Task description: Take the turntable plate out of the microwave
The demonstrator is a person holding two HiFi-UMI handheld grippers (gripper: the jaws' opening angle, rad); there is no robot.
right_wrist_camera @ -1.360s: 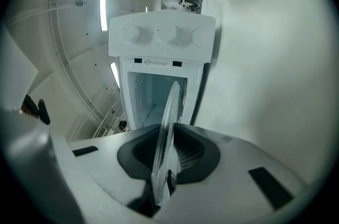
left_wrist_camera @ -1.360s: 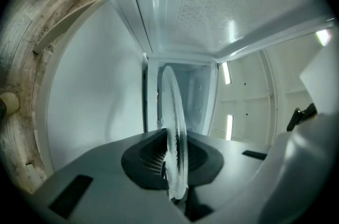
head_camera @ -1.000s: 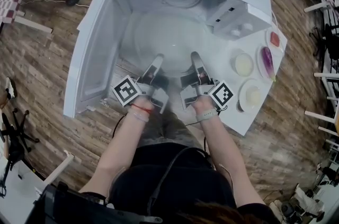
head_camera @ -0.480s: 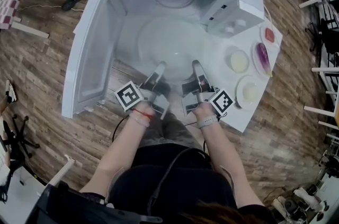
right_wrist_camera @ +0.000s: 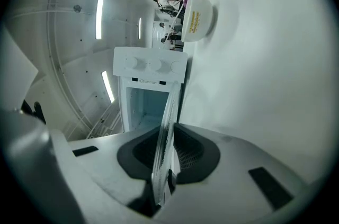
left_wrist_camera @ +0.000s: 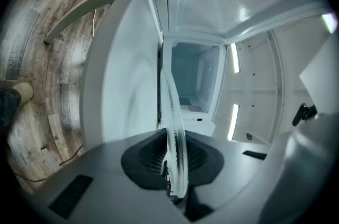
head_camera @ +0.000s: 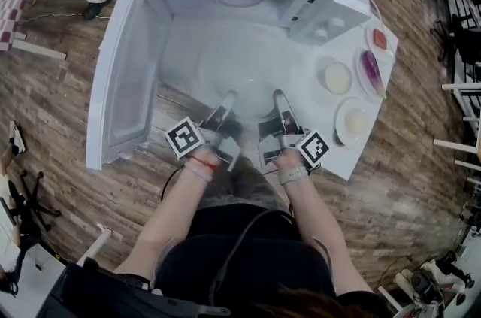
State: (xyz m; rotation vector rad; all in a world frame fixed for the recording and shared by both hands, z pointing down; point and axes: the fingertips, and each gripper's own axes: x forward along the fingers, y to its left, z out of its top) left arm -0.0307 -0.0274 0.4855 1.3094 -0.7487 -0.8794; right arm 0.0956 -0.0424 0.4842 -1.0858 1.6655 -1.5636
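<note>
You are wearing a black fabric top (head_camera: 248, 264), and a thin black cable (head_camera: 242, 237) is running up its front. A slim red band (head_camera: 200, 153) is circling your left wrist; a pale grey strap (head_camera: 292, 174) is wrapping your right. The grey plastic left gripper (head_camera: 228, 96) and right gripper (head_camera: 279, 95) are each carrying a white cube with a black square marker: left cube (head_camera: 185, 137), right cube (head_camera: 313, 146).
</note>
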